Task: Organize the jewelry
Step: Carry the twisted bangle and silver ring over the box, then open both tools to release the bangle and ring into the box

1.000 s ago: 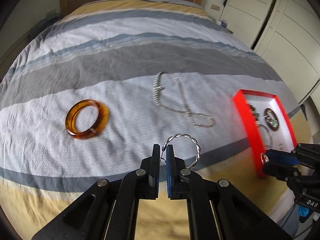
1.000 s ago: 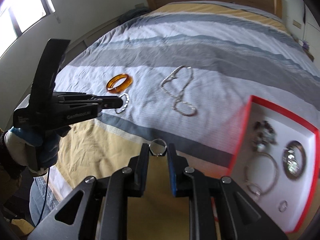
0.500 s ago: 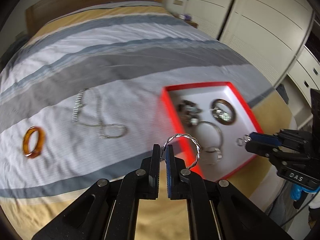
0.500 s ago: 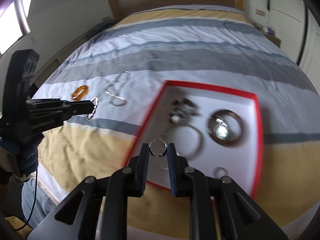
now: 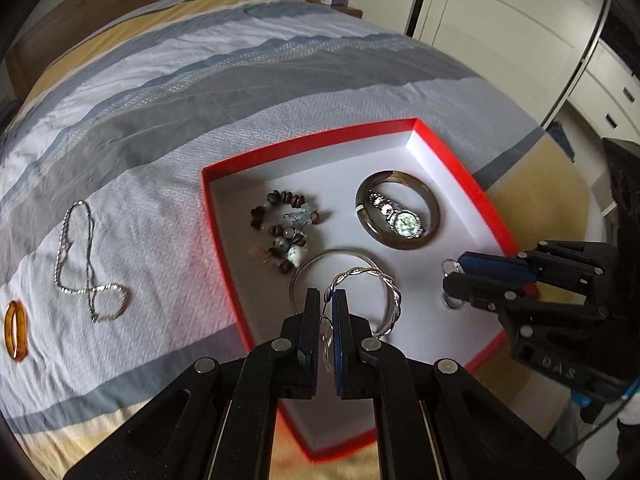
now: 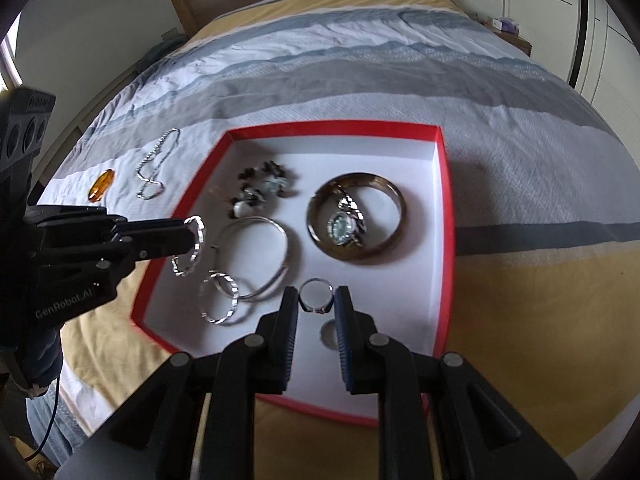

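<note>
Box (image 6: pixel 440 184) on bed (image 6: pixel 520 128), red-rimmed. Left gripper (image 5: pixel 328 304) pinched twisted bangle (image 5: pixel 390 292) over box; right gripper (image 6: pixel 316 300) pinched ring (image 6: pixel 316 295) above box floor. Necklace (image 5: pixel 80 264), amber bangle (image 5: pixel 16 334) out on bed.

amber bangle (image 5: pixel 16 330) cut by left edge

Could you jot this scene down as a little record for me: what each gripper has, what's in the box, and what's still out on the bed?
left gripper: shut on twisted silver bangle
right gripper: shut on small ring
red box: beaded bracelet, thin silver bangle, watch inside a dark bangle
on bedspread: silver chain, amber bangle
</note>
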A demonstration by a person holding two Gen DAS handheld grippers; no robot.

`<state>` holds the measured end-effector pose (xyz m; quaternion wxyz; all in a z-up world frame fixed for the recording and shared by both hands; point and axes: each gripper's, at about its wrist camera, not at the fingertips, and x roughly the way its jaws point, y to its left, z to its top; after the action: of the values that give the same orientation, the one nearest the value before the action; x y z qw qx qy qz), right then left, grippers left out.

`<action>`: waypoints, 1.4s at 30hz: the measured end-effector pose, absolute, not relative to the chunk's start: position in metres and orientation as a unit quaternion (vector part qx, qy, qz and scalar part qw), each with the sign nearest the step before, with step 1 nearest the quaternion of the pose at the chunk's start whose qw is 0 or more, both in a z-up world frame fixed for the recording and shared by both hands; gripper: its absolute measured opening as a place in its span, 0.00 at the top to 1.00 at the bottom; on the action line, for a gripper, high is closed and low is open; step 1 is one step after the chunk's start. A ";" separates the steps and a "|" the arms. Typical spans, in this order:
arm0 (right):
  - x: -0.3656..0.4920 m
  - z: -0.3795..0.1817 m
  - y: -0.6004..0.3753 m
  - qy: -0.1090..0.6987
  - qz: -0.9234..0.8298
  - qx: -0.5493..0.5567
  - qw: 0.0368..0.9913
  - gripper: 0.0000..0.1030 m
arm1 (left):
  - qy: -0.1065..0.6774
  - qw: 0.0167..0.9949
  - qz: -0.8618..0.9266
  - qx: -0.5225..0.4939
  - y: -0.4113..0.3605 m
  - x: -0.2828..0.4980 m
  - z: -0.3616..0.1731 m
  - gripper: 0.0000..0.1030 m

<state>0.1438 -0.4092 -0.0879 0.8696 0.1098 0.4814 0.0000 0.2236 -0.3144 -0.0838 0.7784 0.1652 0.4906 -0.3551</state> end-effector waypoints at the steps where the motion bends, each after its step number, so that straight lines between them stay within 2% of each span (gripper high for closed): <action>1: 0.145 -0.089 -0.410 0.483 0.001 0.109 0.869 0.83 | 0.492 0.779 -0.351 0.170 -0.318 0.225 -0.087 0.95; 14: 0.164 -0.107 -0.404 0.511 0.014 0.056 0.857 0.83 | 0.517 0.771 -0.318 0.194 -0.334 0.238 -0.119 0.95; 28: 0.168 -0.106 -0.404 0.537 0.010 0.045 0.842 0.82 | 0.532 0.766 -0.311 0.181 -0.330 0.252 -0.120 0.92; 36: 0.161 -0.103 -0.407 0.541 -0.001 0.057 0.839 0.82 | 0.521 0.774 -0.321 0.165 -0.312 0.246 -0.103 0.82; 39: 0.156 -0.099 -0.411 0.539 -0.007 0.063 0.840 0.77 | 0.510 0.779 -0.328 0.159 -0.304 0.240 -0.088 0.74; 42: 0.151 -0.092 -0.411 0.535 -0.011 0.066 0.842 0.75 | 0.500 0.786 -0.333 0.150 -0.296 0.230 -0.072 0.73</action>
<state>0.1511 -0.4107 -0.0924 0.8421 0.0655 0.5351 -0.0114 0.2303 -0.2956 -0.0715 0.7855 0.1498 0.4999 -0.3326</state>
